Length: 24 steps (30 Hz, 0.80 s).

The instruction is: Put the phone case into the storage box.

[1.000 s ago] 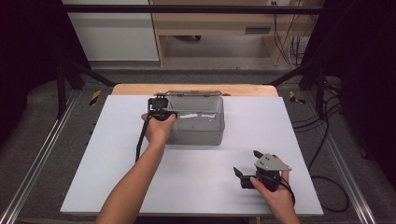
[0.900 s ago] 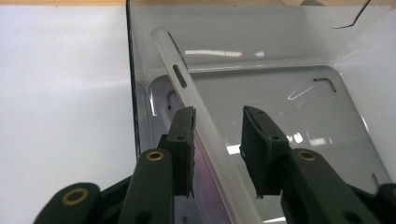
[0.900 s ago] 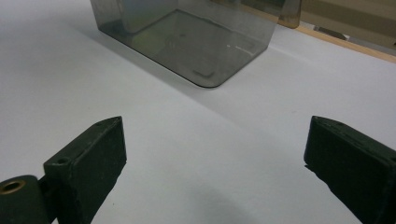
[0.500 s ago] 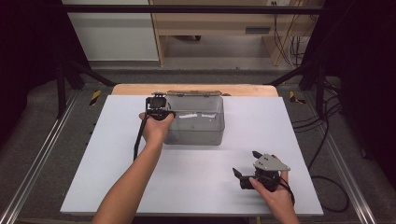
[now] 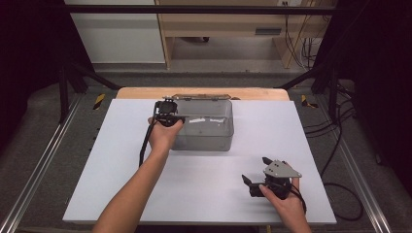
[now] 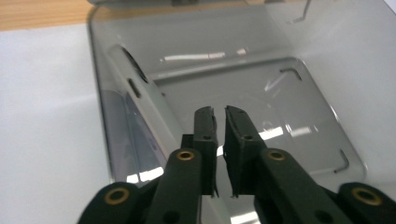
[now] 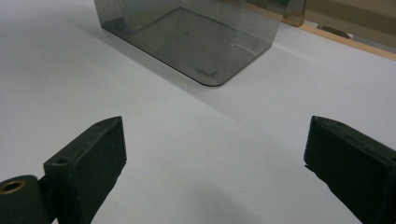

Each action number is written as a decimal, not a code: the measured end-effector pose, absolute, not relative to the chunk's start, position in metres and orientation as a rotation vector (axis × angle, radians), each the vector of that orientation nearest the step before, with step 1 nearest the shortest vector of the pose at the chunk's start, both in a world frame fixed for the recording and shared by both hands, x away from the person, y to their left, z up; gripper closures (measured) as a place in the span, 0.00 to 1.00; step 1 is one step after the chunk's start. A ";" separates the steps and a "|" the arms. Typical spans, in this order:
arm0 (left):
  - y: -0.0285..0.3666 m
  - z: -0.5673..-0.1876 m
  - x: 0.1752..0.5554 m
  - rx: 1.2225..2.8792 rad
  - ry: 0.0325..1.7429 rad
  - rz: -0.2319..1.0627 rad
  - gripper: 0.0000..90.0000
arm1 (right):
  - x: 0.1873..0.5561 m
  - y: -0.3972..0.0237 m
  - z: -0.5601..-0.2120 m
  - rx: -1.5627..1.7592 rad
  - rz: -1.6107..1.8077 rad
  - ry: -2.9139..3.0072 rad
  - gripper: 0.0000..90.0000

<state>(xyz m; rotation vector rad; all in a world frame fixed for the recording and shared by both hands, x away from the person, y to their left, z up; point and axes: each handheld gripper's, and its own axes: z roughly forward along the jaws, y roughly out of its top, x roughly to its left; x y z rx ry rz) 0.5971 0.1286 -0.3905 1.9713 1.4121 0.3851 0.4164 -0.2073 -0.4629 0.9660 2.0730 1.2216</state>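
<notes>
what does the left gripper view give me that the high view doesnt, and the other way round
Left gripper view: a close look at the left gripper. Its jaws have just been closing to a slim gap at the smoky clear box; whether the box's wall sits between them I cannot tell. The inside of the box looks bare.

High view: the right gripper, jaws open, low at the near right of the white table, well apart from the box.

Shared: the box, the left gripper at its left rear corner, and the white tabletop.
</notes>
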 end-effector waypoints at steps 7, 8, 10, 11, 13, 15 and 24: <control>0.126 -0.394 0.594 2.024 1.408 0.350 0.98 | 0.416 -0.207 -0.463 0.965 1.224 2.074 0.07; 0.126 -0.394 0.593 2.027 1.407 0.348 0.99 | 0.416 -0.207 -0.463 0.965 1.224 2.073 0.07; 0.127 -0.395 0.593 2.033 1.409 0.345 0.99 | 0.416 -0.207 -0.463 0.964 1.224 2.075 0.07; 0.128 -0.396 0.593 2.033 1.414 0.342 0.99 | 0.416 -0.207 -0.463 0.965 1.224 2.075 0.07; 0.129 -0.397 0.593 2.034 1.415 0.334 1.00 | 0.416 -0.207 -0.463 0.962 1.223 2.076 0.07; 0.130 -0.399 0.593 2.033 1.417 0.329 1.00 | 0.416 -0.207 -0.463 0.960 1.222 2.075 0.07; 0.137 -0.401 0.592 2.032 1.431 0.335 1.00 | 0.416 -0.206 -0.463 0.961 1.220 2.077 0.07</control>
